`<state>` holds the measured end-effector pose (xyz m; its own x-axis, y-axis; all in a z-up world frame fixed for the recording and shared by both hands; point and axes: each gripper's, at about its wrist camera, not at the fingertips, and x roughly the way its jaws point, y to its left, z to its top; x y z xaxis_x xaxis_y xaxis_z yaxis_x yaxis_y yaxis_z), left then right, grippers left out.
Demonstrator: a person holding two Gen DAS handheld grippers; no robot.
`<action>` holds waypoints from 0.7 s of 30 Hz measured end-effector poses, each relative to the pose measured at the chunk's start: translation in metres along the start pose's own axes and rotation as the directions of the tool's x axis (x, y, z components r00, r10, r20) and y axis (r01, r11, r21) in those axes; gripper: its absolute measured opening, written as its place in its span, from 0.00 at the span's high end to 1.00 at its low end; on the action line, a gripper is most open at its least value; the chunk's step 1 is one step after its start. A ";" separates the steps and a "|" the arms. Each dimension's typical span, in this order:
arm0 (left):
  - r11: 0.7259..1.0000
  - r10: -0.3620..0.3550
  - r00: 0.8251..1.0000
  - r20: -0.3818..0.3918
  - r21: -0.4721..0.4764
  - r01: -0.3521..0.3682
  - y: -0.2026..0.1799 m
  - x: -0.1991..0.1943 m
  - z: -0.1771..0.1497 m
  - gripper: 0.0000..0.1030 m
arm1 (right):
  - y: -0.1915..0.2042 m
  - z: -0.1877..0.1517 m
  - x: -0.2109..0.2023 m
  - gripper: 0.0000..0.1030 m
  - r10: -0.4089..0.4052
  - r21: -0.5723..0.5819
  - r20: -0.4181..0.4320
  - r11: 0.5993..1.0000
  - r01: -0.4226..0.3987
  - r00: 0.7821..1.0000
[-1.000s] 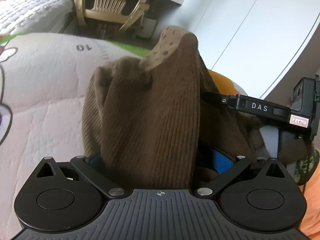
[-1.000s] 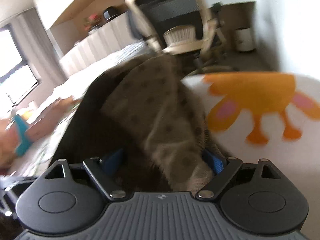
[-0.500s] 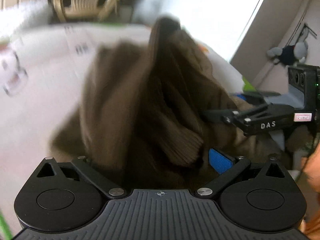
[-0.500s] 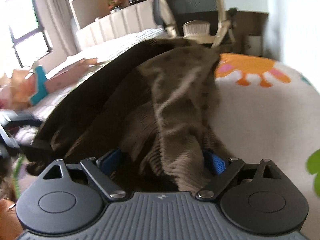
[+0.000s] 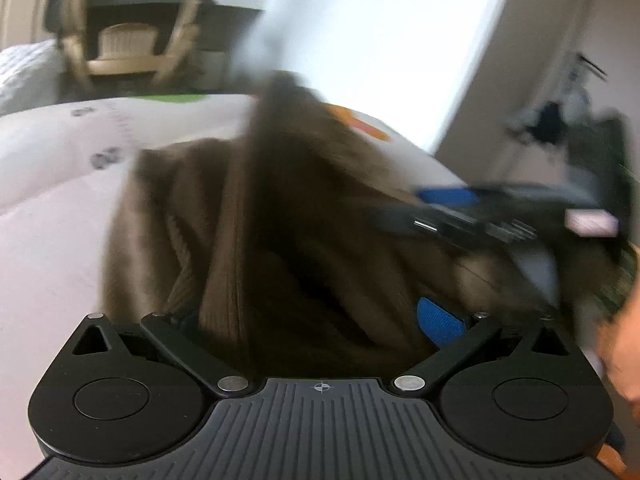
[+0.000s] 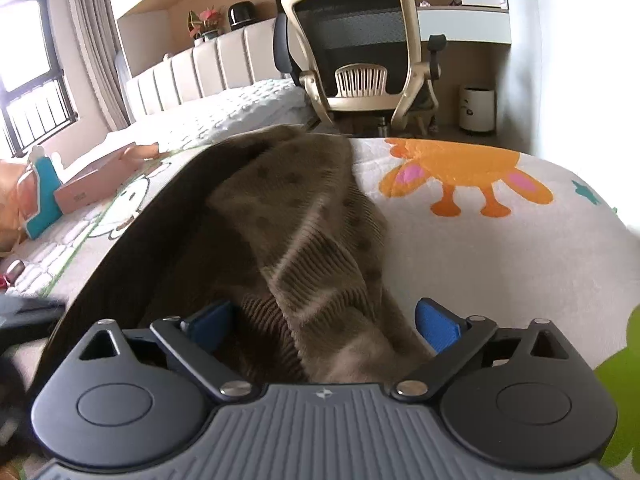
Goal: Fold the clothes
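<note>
A brown ribbed knit garment point(image 6: 320, 264), with a paler dotted panel along one fold, lies bunched on a printed play mat point(image 6: 472, 248) and runs back between the fingers of both tools. The mat is pale, with an orange cartoon creature point(image 6: 464, 176) on it and green patches at its edges.

Beyond the mat stands a mesh-backed office chair point(image 6: 360, 52) with a cream frame, pushed toward a white desk point(image 6: 464, 24). A small white bin point(image 6: 476, 108) sits on the floor by the wall. To the left is a bed point(image 6: 224, 112) with a quilted white cover and a padded headboard, plants on the ledge behind it, and a barred window point(image 6: 28, 100) with a curtain. A cardboard box point(image 6: 100, 180) lies near the bed's edge.

The right hand-held gripper point(image 6: 320, 320) points down at the mat; its jaws are opening, both blue pads standing clear of the cloth that lies loosely between them. The left hand-held gripper point(image 5: 316, 316) is also tilted downward, with the knit heaped between its fingers; the view is blurred and one pad is buried, so I cannot tell whether it is clenched. In that view the right tool shows at the right edge, with a hand point(image 5: 620, 344) below it.
</note>
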<state>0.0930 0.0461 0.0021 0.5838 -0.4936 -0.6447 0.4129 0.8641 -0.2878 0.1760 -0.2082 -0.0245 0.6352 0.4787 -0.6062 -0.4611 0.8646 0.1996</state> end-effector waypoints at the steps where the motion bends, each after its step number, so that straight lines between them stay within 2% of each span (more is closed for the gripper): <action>1: 0.999 -0.039 0.999 -0.017 0.007 0.039 -0.009 -0.004 -0.006 0.00 | -0.002 -0.002 -0.001 0.03 -0.001 0.003 0.000 1.000 0.001 1.000; 2: 0.997 -0.074 0.997 -0.032 0.012 0.074 -0.016 -0.007 -0.010 0.00 | -0.004 -0.003 -0.001 0.02 -0.001 0.006 -0.001 1.000 0.001 1.000; 4: 0.995 -0.098 0.994 -0.044 0.022 0.099 -0.022 -0.014 -0.018 0.00 | -0.007 -0.008 -0.001 0.02 -0.008 0.013 0.000 1.000 0.008 1.000; 5: 0.995 -0.095 0.994 -0.046 0.023 0.096 -0.023 -0.018 -0.022 0.00 | -0.007 -0.009 0.000 0.02 -0.012 0.017 0.001 1.000 0.012 1.000; 8: 0.999 -0.015 0.997 -0.079 -0.036 0.012 -0.009 -0.018 -0.029 0.00 | -0.004 -0.012 0.000 0.00 -0.024 0.020 0.002 1.000 0.024 1.000; 12: 0.995 -0.029 0.997 -0.072 -0.097 0.022 0.000 -0.022 -0.029 0.00 | -0.006 -0.010 0.002 0.00 -0.016 0.036 -0.017 0.999 0.017 1.000; 17: 0.998 0.001 0.996 -0.085 -0.055 -0.005 -0.004 -0.027 -0.029 0.00 | -0.013 -0.012 0.003 0.00 0.009 0.109 -0.043 0.994 -0.004 0.999; 21: 0.997 0.020 0.999 -0.035 -0.074 -0.023 -0.005 -0.029 -0.015 0.00 | -0.012 -0.013 0.004 0.00 0.009 0.141 -0.054 0.990 -0.001 0.998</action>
<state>0.0631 0.0573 0.0118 0.5673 -0.4723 -0.6746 0.3466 0.8801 -0.3246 0.1763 -0.2187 -0.0390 0.5964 0.4774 -0.6453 -0.3697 0.8769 0.3071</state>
